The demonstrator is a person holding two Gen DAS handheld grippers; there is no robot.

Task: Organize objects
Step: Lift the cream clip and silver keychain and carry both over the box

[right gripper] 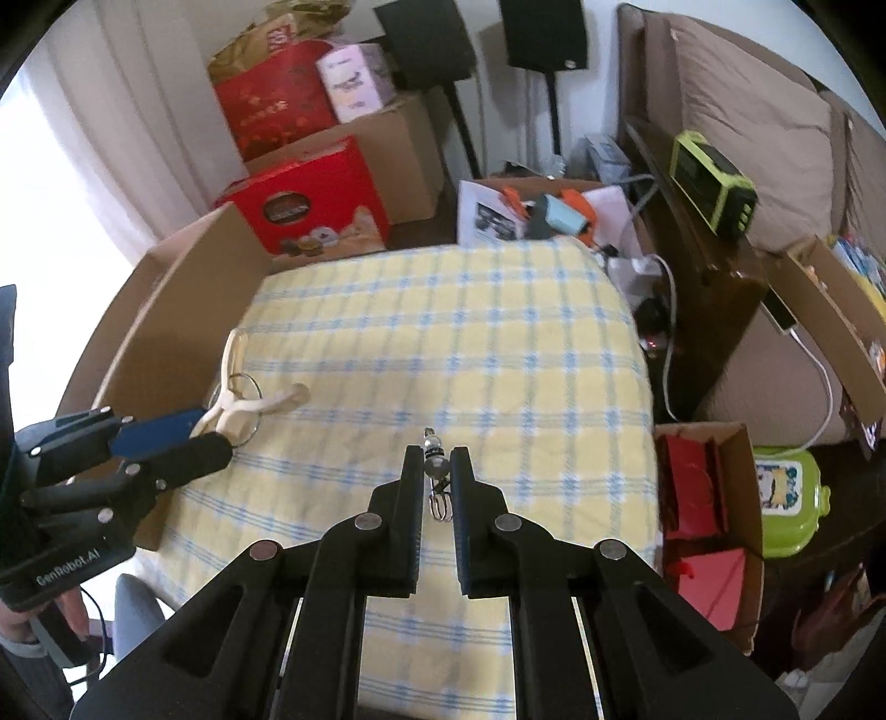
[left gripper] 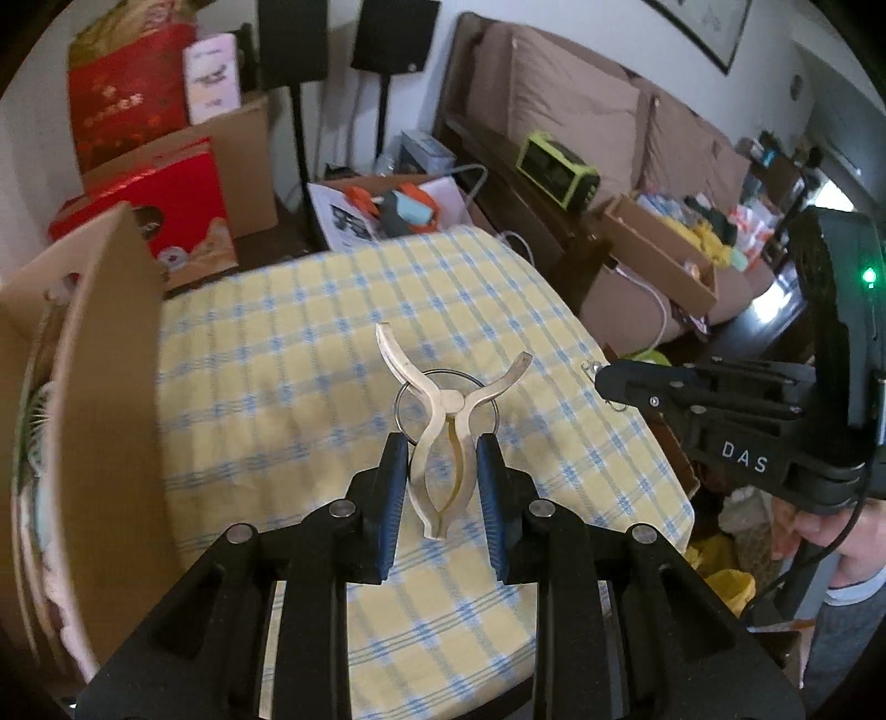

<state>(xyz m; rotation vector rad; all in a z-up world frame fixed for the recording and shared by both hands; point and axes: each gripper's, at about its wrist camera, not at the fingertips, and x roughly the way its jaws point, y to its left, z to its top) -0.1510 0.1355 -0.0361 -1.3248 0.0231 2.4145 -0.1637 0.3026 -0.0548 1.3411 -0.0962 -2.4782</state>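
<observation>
Your left gripper (left gripper: 443, 471) clamps one cream clothes peg (left gripper: 443, 437) with a wire ring above the checked tabletop (left gripper: 310, 343). Your right gripper (right gripper: 437, 476) pinches one small metal item (right gripper: 436, 471), possibly a beaded charm; details unclear.

Counts: one cream clothes peg (left gripper: 443, 437), one small metal trinket (right gripper: 436, 471), two grippers (left gripper: 443, 482) (right gripper: 437, 476). Two black speakers (right gripper: 542, 33), one green radio (right gripper: 711, 188). One checked cloth (right gripper: 443, 332).

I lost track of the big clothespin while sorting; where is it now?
The cream clothespin is clamped in the left tongs, held above the checkered tablecloth, beside the cardboard box on the left.
</observation>
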